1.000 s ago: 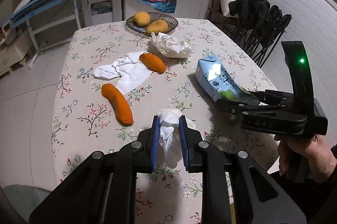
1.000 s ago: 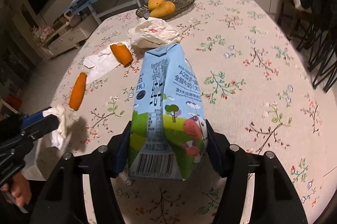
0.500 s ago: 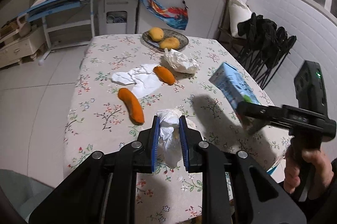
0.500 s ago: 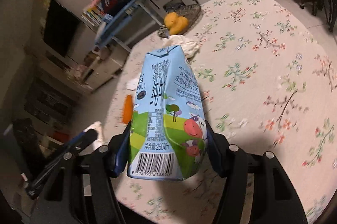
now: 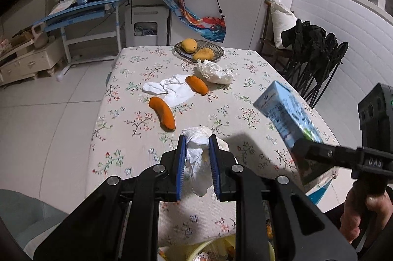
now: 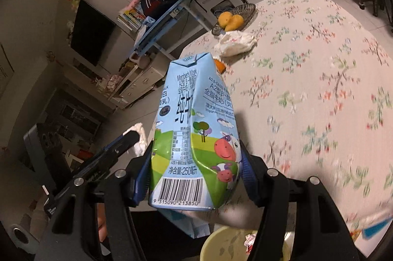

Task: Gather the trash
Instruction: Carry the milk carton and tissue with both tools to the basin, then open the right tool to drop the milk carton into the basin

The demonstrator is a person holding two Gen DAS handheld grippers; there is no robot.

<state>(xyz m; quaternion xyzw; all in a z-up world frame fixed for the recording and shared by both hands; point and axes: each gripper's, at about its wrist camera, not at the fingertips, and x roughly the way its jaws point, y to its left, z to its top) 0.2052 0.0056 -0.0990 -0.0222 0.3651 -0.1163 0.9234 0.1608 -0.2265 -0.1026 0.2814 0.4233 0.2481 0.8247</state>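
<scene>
— White tissue (image 5: 197, 160): where is it?
— Clenched in left gripper (image 5: 197, 164), above table (image 5: 137, 133) edge.
— And milk carton (image 6: 194, 135)?
— Right gripper (image 6: 195, 177) grasps it; yellow bin (image 6: 216, 245) at 6 o'clock.

Milk carton (image 6: 194, 133): "Member's Mark" near the top, "A2" with Chinese characters beside it, "250" in the net-content line, barcode digits "9 315090 213850" along the bottom edge. Right gripper (image 5: 305, 153), seen from the left wrist: "DAS" on its black body.
</scene>
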